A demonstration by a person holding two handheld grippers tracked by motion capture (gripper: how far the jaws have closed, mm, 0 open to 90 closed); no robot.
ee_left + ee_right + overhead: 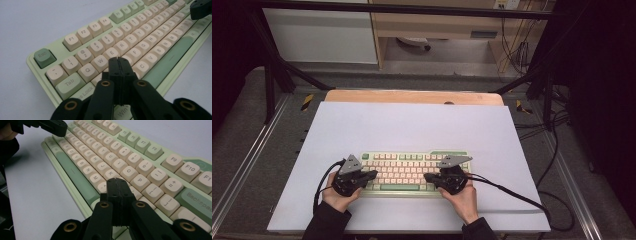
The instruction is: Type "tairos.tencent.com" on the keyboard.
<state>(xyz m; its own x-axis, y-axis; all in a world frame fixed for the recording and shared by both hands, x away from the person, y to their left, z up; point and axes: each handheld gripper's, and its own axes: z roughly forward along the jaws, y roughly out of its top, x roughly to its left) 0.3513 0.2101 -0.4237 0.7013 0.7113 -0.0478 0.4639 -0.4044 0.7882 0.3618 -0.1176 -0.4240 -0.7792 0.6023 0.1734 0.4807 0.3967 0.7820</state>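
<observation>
My left tongs (119,60) are clenched with nothing between them, their tips over the keyboard (412,172) near its D and F keys. My right tongs (117,180) are clenched and bare as well, over the keys near L and P. The keyboard lies flat near the front edge of the white tabletop (412,125), between my hands.

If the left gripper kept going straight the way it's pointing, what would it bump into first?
Probably the keyboard. The left gripper, jaws shut, points down and across its letter keys, around D and F. Depth is hard to judge, so the exact key is uncertain.
</observation>
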